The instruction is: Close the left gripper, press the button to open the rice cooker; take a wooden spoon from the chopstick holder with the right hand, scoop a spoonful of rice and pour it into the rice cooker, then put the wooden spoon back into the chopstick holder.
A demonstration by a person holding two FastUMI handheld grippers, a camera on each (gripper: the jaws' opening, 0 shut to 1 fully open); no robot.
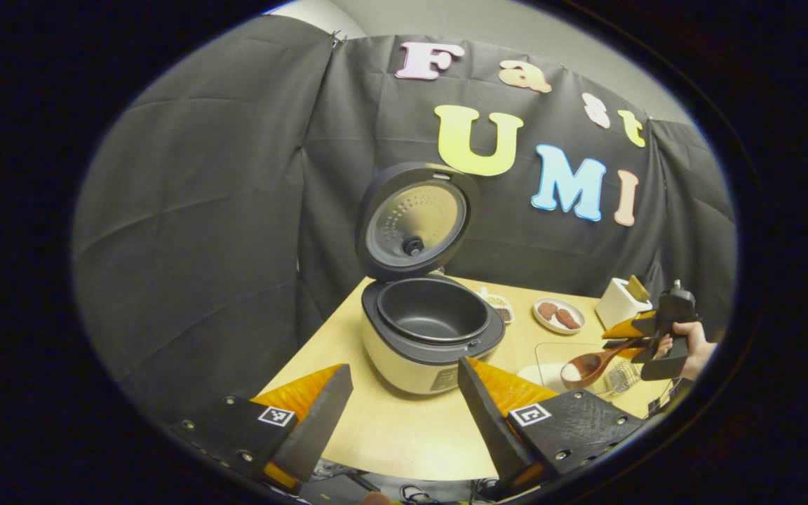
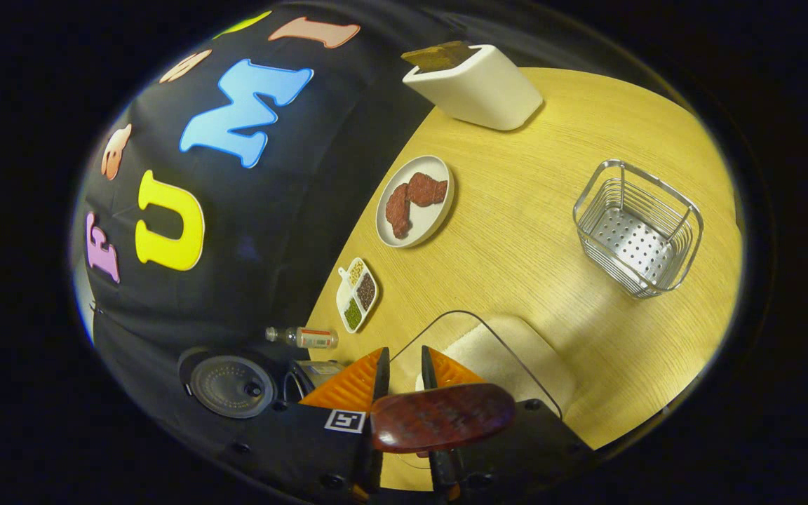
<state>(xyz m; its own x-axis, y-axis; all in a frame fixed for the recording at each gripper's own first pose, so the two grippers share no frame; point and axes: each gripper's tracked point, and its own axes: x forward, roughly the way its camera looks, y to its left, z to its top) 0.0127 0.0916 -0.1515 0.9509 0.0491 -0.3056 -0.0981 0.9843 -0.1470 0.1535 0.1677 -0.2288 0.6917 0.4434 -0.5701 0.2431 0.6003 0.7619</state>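
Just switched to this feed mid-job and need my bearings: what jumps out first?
The rice cooker sits at the table's left edge, lid upright and pot empty. At the right of the left gripper view, the right gripper clamps a wooden spoon carrying some rice above a clear container. The wire holder stands empty on the table in the right gripper view.

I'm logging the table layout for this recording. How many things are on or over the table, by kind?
Rice cooker: 1
Wooden spoon: 1
Plate of brown pieces: 1
Divided seasoning dish: 1
Wire basket: 1
White holder: 1
Small bottle: 1
Glass bowl of rice: 1
Total: 8
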